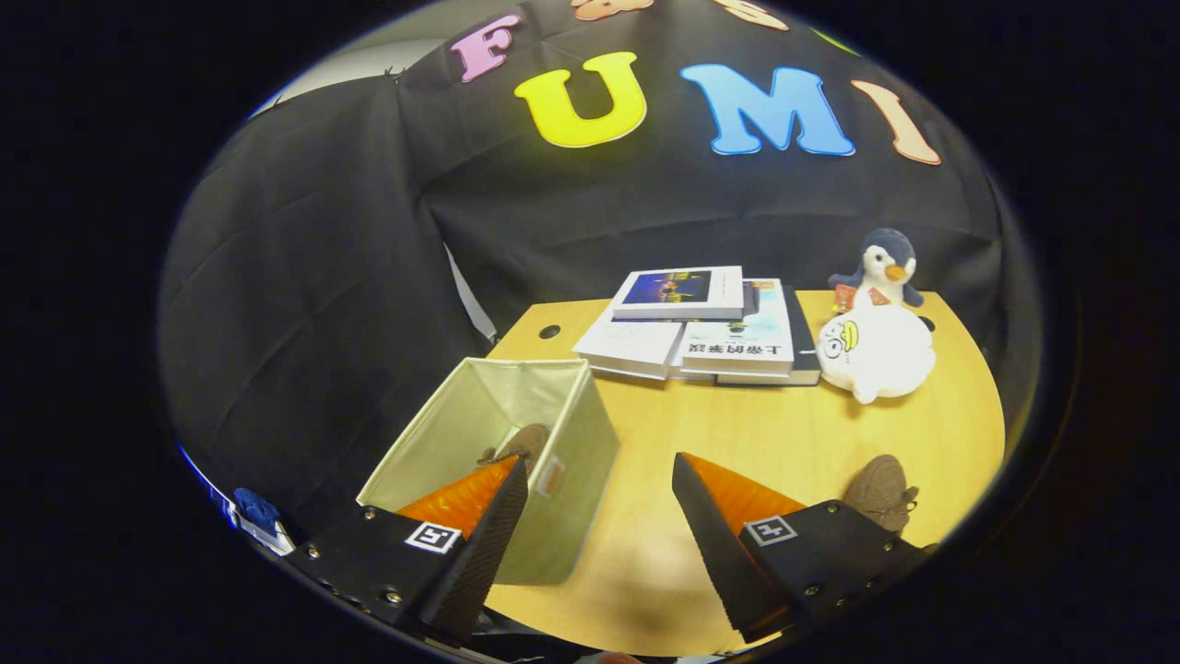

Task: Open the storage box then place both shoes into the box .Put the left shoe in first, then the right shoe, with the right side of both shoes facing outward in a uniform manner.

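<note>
Now hovering above the near edge of a light wooden table [737,433], with the gripper [599,480] spread wide and pinching nothing, only bare tabletop showing in the gap between the two fingers. Looking forward past the left finger [479,535] at a pale fabric storage box [516,433] sitting open at the table's left side, its top uncovered and its near corner lying just ahead of that fingertip. Seeing inside the box one brown shoe [521,444] resting low against the inner wall nearest the fingers, partly hidden by the left fingertip; which way it is facing cannot be told. Noting a second brown shoe [880,491] lying on the table to the right, just beside and slightly beyond the right finger [710,535], laces showing, well apart from the box. Facing, farther back across the table, a stack of books [701,332] lying flat, the top one smaller and set toward the left of the pile. Spotting, just right of the books, a round white plush toy [876,350] and behind it a small penguin plush [880,267] standing upright, the two touching. Backing all of it, black cloth [323,277] draping the booth.
</note>
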Demonstrator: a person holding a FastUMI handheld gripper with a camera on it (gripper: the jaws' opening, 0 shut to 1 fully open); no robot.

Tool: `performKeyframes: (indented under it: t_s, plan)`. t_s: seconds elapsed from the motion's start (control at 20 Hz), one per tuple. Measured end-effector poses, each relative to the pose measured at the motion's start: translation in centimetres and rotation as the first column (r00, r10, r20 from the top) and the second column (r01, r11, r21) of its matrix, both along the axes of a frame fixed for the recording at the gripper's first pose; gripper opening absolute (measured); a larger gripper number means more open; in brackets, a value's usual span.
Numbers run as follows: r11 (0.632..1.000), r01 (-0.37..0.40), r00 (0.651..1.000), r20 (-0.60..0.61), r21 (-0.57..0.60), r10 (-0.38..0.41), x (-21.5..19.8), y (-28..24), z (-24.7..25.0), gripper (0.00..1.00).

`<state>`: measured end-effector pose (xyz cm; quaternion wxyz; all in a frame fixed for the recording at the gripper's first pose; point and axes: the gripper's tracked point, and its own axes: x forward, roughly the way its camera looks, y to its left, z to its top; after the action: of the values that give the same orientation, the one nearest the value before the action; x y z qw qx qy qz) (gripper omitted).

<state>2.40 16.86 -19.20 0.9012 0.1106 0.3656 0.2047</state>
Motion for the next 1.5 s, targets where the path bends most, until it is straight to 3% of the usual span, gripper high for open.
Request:
performKeyframes:
  t_s: [0.7, 1.2, 1.5]
  plan:
    - [0.972, 0.222, 0.974, -0.021, -0.078, -0.225, 0.6, -17.6, -3.7, 0.96]
    - [0.947, 0.282, 0.952, -0.076, -0.154, -0.296, -1.7, -24.8, -8.8, 0.96]
    - [0.948, 0.243, 0.953, -0.131, -0.205, -0.273, -3.4, -26.5, -12.4, 0.96]
